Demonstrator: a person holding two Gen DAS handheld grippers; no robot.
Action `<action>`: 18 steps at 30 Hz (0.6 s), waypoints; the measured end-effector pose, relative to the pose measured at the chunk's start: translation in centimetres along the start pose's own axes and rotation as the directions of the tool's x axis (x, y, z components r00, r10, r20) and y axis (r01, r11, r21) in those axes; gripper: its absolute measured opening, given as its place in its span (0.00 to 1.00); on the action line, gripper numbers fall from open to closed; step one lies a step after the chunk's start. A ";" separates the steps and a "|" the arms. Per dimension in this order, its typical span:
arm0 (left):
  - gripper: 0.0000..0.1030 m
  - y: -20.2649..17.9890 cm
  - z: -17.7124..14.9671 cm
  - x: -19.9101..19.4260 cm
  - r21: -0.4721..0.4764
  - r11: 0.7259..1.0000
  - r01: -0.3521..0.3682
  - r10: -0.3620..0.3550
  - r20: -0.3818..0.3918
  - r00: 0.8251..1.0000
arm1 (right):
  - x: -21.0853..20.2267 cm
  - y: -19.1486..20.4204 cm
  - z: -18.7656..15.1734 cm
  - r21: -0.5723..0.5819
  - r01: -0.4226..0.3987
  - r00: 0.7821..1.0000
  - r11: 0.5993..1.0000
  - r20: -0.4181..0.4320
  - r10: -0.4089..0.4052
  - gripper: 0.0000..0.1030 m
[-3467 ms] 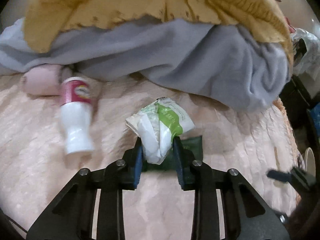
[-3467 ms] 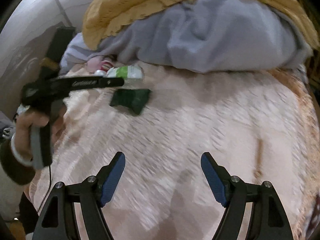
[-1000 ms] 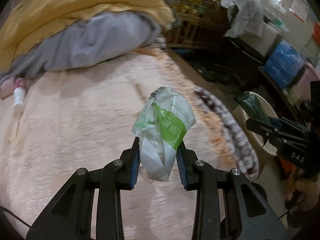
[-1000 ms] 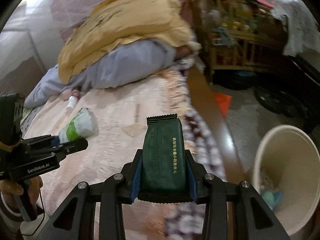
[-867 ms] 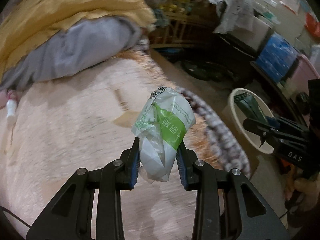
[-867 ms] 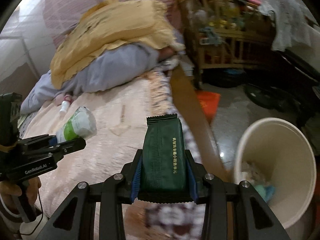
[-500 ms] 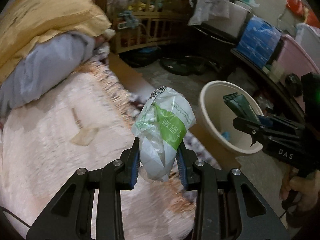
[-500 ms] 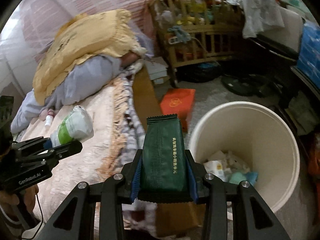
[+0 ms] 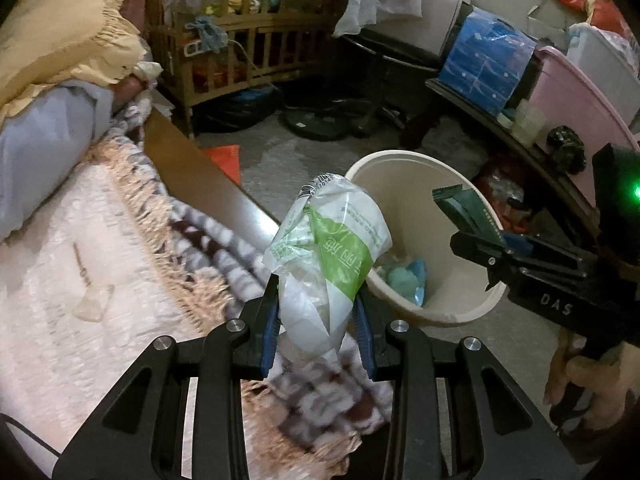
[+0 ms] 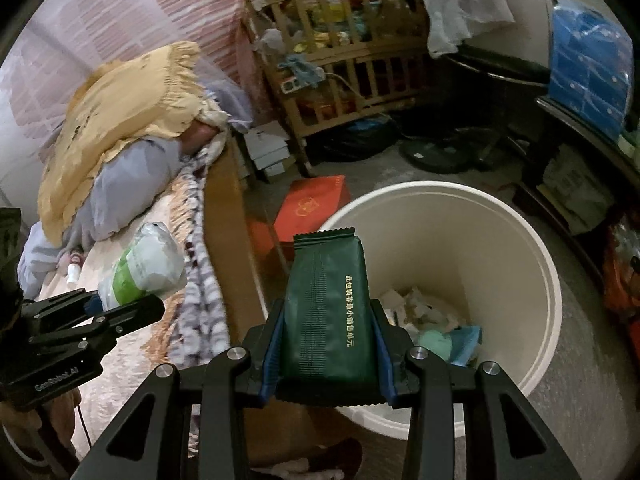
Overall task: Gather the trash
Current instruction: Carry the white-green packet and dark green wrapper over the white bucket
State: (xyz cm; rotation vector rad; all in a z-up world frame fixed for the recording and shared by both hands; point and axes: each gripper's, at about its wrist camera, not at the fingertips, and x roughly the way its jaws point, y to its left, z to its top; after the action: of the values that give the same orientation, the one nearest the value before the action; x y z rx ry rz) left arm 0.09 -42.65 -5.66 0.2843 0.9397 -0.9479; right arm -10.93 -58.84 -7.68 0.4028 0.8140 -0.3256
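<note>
My left gripper (image 9: pixel 318 330) is shut on a crumpled white and green plastic bag (image 9: pixel 330 248), held over the bed's edge just left of the cream trash bin (image 9: pixel 404 160). My right gripper (image 10: pixel 326 354) is shut on a dark green foil packet (image 10: pixel 326 308), held upright over the near rim of the bin (image 10: pixel 536 248). The bin holds paper scraps and teal and blue wrappers (image 10: pixel 444 338). The right gripper with its packet (image 9: pixel 464 210) shows in the left wrist view at the bin's right rim. The left gripper and bag (image 10: pixel 142 266) show in the right wrist view.
The pink blanket (image 9: pixel 48 280) with a fringed patterned edge covers the bed at left. A small scrap (image 9: pixel 92 300) lies on it. A white bottle (image 10: pixel 74 270) lies by the grey and yellow pillows (image 10: pixel 120 120). A red box (image 10: pixel 312 204), a wooden crib (image 10: pixel 340 76) and cluttered shelves stand around.
Both grippers have swung from the bed toward the floor and closer to the bin. The right gripper took hold of the green packet. Now it hangs over the bin's near rim.
</note>
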 end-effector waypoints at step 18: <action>0.30 -3.0 2.2 3.8 -0.017 0.994 0.112 -0.113 -0.033 0.993 | 0.8 -4.1 -0.4 0.078 0.046 0.999 0.996 -0.015 -0.045 0.37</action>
State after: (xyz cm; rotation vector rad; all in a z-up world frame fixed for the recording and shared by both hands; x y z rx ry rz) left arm -0.16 -47.87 -6.82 0.2371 1.0024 -1.0411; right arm -12.44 -62.35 -9.45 0.4609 0.8263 -0.3982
